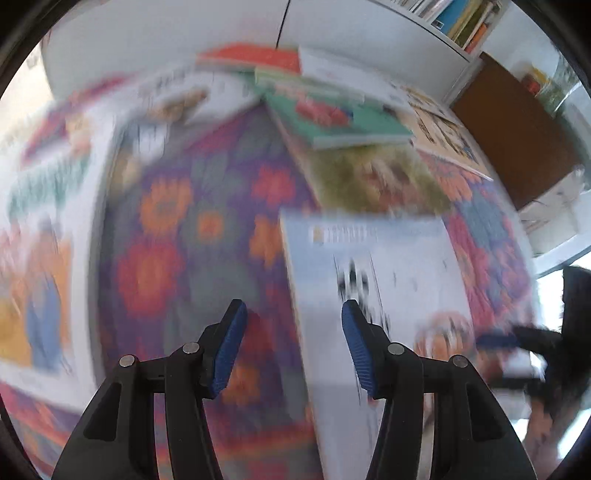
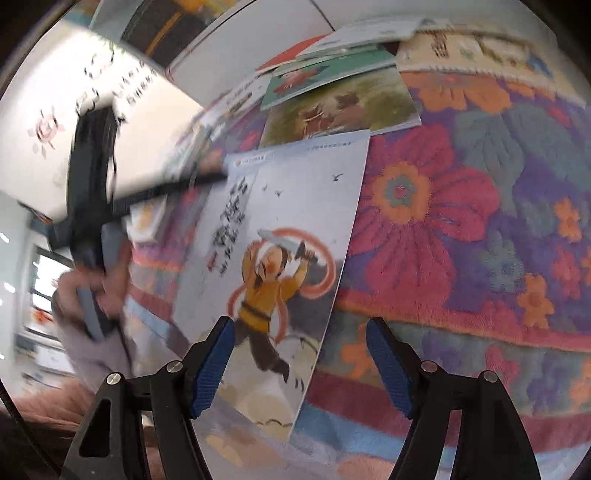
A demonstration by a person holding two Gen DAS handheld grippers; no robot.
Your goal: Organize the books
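Note:
A pale blue book, its cover showing a figure in yellow swinging a sword, lies on the flowered rug. My right gripper hovers open over the book's near right edge, pads clear of it. In the blurred left wrist view the same book has its left edge under my left gripper, which is open with nothing pressed between its pads. A left gripper finger reaches to the book's far left corner. One of the right gripper's pads shows at the book's right side.
Beyond the pale book lie an olive book, a green book and a cream book, overlapping. Large picture books cover the rug's left side. A white shelf with upright books and a brown panel stand behind. A hand holds the left gripper.

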